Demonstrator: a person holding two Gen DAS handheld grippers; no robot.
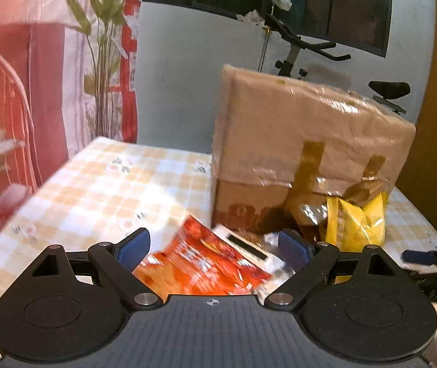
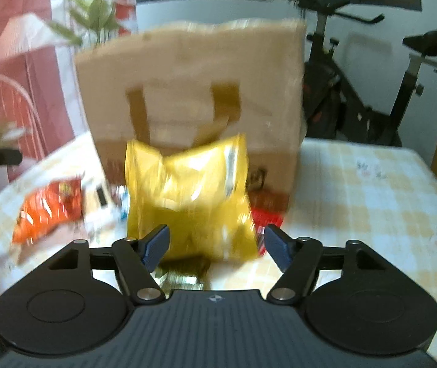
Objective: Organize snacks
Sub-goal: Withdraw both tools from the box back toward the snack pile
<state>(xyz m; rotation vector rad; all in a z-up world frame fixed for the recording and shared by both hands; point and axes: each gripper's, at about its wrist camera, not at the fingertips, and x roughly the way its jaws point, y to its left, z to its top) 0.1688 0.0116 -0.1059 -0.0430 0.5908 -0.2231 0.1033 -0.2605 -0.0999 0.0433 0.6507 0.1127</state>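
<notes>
**Both grippers wide open over the snack pile**

Nearest the left wrist cam, the left gripper (image 1: 213,247) has its blue pads spread wide with nothing gripped; a crinkly orange-red snack bag (image 1: 203,263) lies on the checkered yellow tablecloth (image 1: 95,190) between them. Same deal on the right: right gripper (image 2: 215,247) spread apart, empty, facing a shiny yellow chip bag (image 2: 187,190) propped against the taped brown cardboard box (image 2: 193,86). Both views are pretty blurry.

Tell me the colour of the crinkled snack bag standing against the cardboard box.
Yellow crinkled snack bag; clearest in the right wrist view.
</notes>
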